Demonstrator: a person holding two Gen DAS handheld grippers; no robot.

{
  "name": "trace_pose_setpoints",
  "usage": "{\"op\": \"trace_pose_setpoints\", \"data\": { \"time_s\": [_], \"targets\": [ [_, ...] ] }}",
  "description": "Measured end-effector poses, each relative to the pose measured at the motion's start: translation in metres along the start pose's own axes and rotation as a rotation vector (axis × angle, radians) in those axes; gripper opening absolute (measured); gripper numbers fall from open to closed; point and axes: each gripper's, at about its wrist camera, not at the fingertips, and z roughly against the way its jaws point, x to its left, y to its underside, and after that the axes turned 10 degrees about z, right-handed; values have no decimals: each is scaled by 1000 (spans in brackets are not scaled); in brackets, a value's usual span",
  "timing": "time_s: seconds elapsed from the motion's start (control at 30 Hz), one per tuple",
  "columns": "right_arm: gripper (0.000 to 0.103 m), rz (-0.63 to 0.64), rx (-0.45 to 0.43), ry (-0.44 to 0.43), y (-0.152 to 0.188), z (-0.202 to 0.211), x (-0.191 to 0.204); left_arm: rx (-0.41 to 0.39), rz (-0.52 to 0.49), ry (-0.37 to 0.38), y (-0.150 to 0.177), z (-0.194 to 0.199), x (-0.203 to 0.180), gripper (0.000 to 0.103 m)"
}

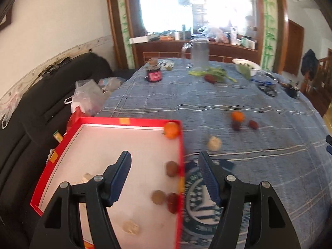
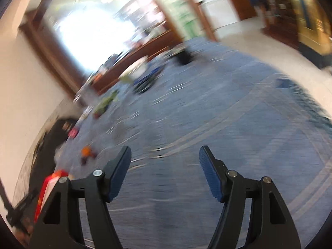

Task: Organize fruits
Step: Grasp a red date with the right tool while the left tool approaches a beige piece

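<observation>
Red box tray point(image 1: 132, 121) half filled, fruit left on the surface.
Both grippers' jaws spread, empty; orange tangerine point(image 1: 237, 116) looks light, soft-skinned: pinch gently across its middle.

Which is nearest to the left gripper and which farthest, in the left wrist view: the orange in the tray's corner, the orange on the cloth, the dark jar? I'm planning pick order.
From the left gripper:
1. Orange in the tray's corner, just ahead, inside the red tray.
2. Orange on the cloth, ahead and right.
3. Dark jar, far side of the table.
</observation>
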Motion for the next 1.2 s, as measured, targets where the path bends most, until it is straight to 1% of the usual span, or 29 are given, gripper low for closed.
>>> {"op": "trace_pose_setpoints", "data": {
  "time_s": [0.13, 0.2, 0.23, 0.27, 0.37, 0.4, 0.43, 0.47, 0.53, 0.67, 0.73, 0.83, 0.9, 0.97, 1.03, 1.13, 1.2],
  "targets": [
    [69, 155, 63, -90, -12, -46, 74, 24, -3, 6, -3, -15, 9, 67],
    [69, 267, 120, -135, -15, -80, 122, 30, -1, 0, -5, -20, 13, 67],
    [69, 301, 134, -142, -15, -90, 135, 38, -1, 5, -7, -23, 13, 67],
    [69, 361, 150, -143, -14, -105, 155, 42, -4, 10, -9, -24, 14, 67],
    [69, 503, 183, -124, -11, -138, 194, 49, -16, 13, -15, -29, 12, 67],
    [66, 529, 199, -119, -10, -147, 202, 55, -28, 29, -15, -30, 8, 67],
    [61, 556, 211, -110, -8, -155, 208, 61, -37, 42, -15, -32, 5, 67],
    [58, 570, 217, -103, -7, -160, 210, 72, -45, 55, -15, -34, 2, 67],
    [55, 583, 229, -90, -6, -168, 211, 89, -57, 60, -13, -39, -6, 67],
    [47, 570, 235, -87, -9, -178, 207, 108, -85, 78, -10, -47, -24, 67],
    [35, 577, 252, -72, -10, -183, 206, 116, -97, 85, -9, -50, -34, 67],
    [31, 555, 288, -94, -9, -195, 202, 124, -110, 78, -8, -55, -44, 67],
    [24, 554, 289, -114, -10, -195, 200, 132, -106, 68, -7, -58, -48, 67],
    [24, 548, 294, -127, -10, -196, 198, 147, -98, 56, -7, -63, -51, 67],
    [24, 558, 297, -119, -10, -194, 198, 161, -86, 39, -7, -68, -53, 67],
    [24, 497, 304, -145, -16, -187, 188, 173, -76, 13, -7, -75, -58, 67],
    [24, 465, 282, -150, -23, -179, 182, 180, -70, 13, -8, -79, -61, 67]
  ]
}}
